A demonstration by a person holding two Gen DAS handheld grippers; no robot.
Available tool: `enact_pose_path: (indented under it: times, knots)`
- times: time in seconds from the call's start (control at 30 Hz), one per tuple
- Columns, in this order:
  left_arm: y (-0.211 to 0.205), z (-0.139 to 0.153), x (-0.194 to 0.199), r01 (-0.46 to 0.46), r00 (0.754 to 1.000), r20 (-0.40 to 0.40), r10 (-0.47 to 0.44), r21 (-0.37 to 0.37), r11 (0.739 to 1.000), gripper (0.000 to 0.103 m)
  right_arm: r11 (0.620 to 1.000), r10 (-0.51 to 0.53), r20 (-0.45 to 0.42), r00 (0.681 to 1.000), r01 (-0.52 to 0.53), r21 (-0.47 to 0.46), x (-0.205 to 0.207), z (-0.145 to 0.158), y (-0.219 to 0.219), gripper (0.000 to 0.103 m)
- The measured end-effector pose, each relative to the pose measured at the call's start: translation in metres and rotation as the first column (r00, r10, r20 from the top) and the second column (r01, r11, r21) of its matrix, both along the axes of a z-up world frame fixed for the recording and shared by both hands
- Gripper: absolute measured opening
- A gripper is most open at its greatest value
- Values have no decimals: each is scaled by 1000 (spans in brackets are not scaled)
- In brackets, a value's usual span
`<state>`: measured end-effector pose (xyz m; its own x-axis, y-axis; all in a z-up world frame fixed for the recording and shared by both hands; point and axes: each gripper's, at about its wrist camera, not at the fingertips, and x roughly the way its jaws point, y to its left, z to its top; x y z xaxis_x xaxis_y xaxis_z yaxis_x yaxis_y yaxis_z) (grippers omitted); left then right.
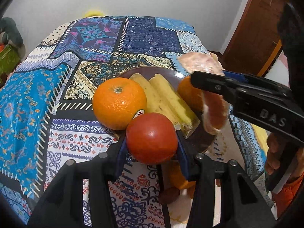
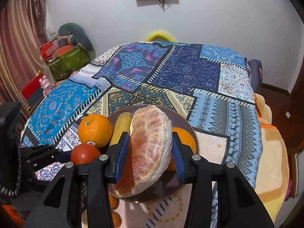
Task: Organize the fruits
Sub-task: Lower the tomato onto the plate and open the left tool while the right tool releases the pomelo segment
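Placing step: left tongs [image 1: 152, 142] grip a tomato [image 1: 152, 137] at the plate [image 1: 201, 138] edge; right tongs [image 2: 151, 150] clasp a wrapped pomelo piece [image 2: 150, 150] above it. Next, probably lower both, then release.

A: Both views bright, even indoor light, soft shadows only.
B: Glare? Small highlight on the tomato [image 1: 152, 137], sheen on the tablecloth [image 1: 38, 87].
A: Heavy fisheye bending, black vignette corners. Near gripper frames slightly soft, centre sharp.
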<state>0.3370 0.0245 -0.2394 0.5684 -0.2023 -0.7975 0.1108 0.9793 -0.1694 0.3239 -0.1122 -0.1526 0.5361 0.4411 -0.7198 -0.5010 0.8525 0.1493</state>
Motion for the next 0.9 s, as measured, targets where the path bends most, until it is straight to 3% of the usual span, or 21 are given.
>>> enact_pose_path:
  times: [0.23, 0.5, 0.9]
  knots:
    - [-1, -5, 4, 5, 1000, -1, -5, 4, 1000, 48, 1000, 20, -23, 1000, -20, -24, 9, -14, 10, 40]
    - [-3, -4, 3, 6, 1000, -6, -6, 20, 1000, 51, 1000, 12, -10, 1000, -12, -21, 9, -3, 7, 41]
    - [1, 33, -36, -12, 999, 44, 10, 39, 999, 53, 999, -12, 14, 1000, 12, -32, -35, 18, -16, 45]
